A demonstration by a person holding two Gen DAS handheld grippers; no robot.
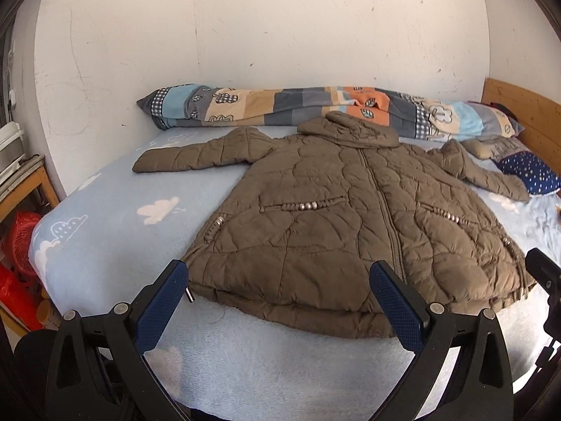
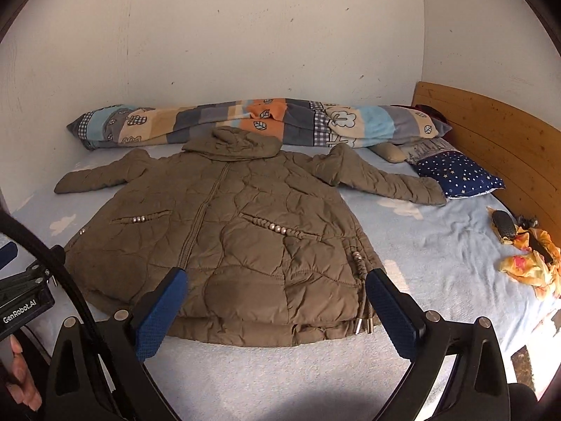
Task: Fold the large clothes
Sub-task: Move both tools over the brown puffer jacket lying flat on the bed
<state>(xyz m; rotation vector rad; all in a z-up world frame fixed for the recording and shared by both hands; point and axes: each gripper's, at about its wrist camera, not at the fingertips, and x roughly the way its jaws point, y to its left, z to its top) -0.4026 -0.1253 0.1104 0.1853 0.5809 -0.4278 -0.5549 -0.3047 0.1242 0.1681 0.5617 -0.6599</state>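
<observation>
A large brown quilted jacket (image 1: 350, 217) (image 2: 224, 238) lies flat and face up on the bed, zipped, hood toward the wall, both sleeves spread out sideways. My left gripper (image 1: 280, 273) hovers open just in front of the jacket's hem, left of its zip, holding nothing. Open and empty as well, my right gripper (image 2: 277, 280) hangs over the hem on the jacket's right half. The left gripper's body (image 2: 21, 298) shows at the left edge of the right wrist view, with a hand (image 2: 21, 382) under it.
The bed has a light blue cloud-print sheet (image 1: 115, 231). A rolled patchwork quilt (image 1: 315, 108) lies along the wall. A navy star pillow (image 2: 459, 175) and wooden headboard (image 2: 501, 140) are at right, with a yellow cloth and dark case (image 2: 526, 252). Red items (image 1: 21, 256) stand left of the bed.
</observation>
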